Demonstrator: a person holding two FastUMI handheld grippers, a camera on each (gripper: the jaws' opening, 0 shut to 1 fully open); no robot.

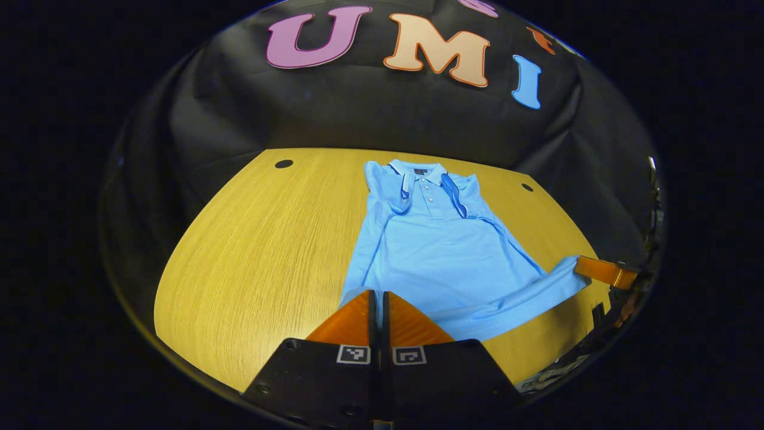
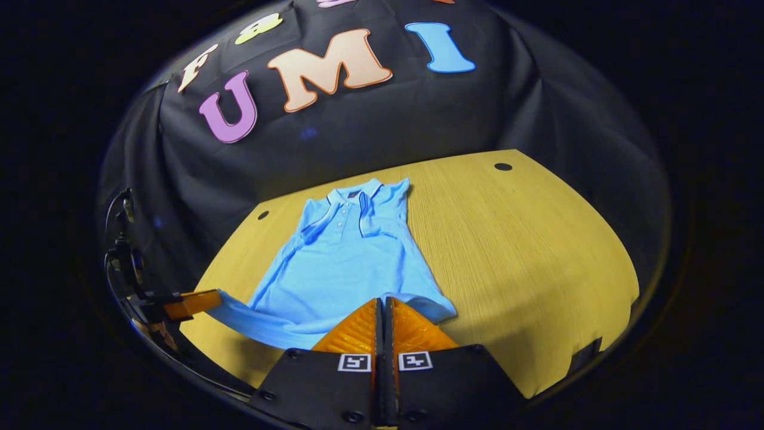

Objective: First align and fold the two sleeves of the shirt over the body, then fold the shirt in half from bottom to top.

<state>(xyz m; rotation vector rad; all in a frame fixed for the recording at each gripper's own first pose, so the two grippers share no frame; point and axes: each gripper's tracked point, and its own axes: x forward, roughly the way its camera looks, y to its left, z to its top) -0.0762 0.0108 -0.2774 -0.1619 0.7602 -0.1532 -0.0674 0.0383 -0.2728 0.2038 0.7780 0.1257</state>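
In the left gripper view, the left gripper (image 1: 378, 294) has its fingers pressed together on the bottom hem of the light blue polo shirt (image 1: 441, 251), which lies on the wooden table (image 1: 262, 251), sleeves folded over the body. In the right gripper view, the right gripper (image 2: 382, 301) is clamped on the hem's other corner.

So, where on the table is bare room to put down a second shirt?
Bare wood lies on both sides of the shirt: the wide patch of table on the left gripper's side, and the wide patch on the right gripper's side. The near edge is crowded, with both grippers at the shirt's hem.
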